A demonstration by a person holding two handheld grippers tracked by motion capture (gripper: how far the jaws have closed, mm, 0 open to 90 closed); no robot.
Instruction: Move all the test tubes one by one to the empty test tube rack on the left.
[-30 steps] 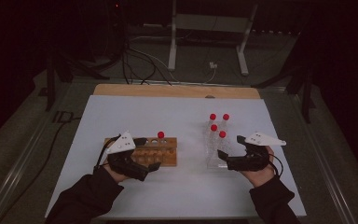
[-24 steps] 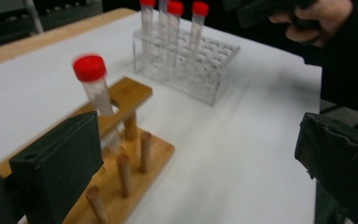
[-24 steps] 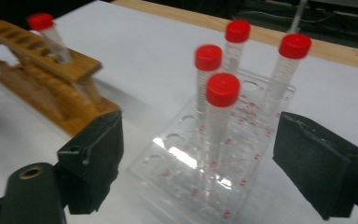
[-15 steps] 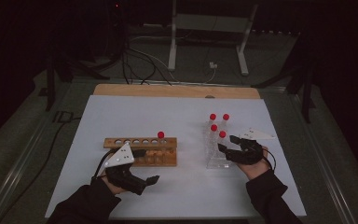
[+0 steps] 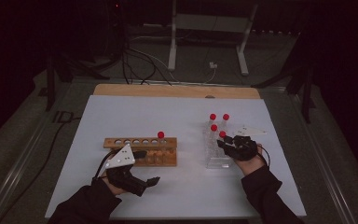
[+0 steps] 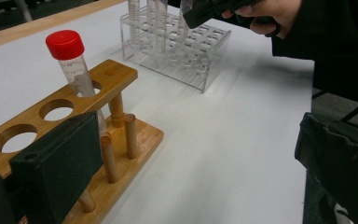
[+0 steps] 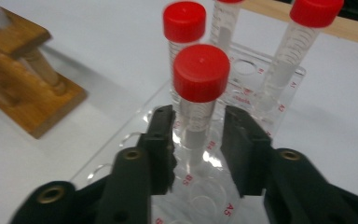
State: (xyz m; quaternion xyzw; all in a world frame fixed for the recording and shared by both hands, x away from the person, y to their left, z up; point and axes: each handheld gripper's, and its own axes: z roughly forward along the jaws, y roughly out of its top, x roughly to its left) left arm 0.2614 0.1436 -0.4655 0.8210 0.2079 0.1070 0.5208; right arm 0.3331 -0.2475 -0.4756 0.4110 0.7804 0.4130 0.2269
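Work in hand: moving red-capped tubes from the clear rack (image 5: 214, 161) to the wooden rack (image 5: 140, 150).

Done so far: one tube (image 5: 161, 136) stands in the wooden rack's end hole, at about 3 o'clock on that rack; five holes beside it are empty.

Left: four tubes in the clear rack, at 3 o'clock from the wooden one.

Right gripper (image 7: 196, 135) has just been closing around the nearest tube (image 7: 199, 88). Jaws flank it below the cap with slim gaps visible; not yet clamped, I judge.

Left gripper (image 5: 145, 168) sits at 6 o'clock of the wooden rack, jaws apart, grasping nothing.
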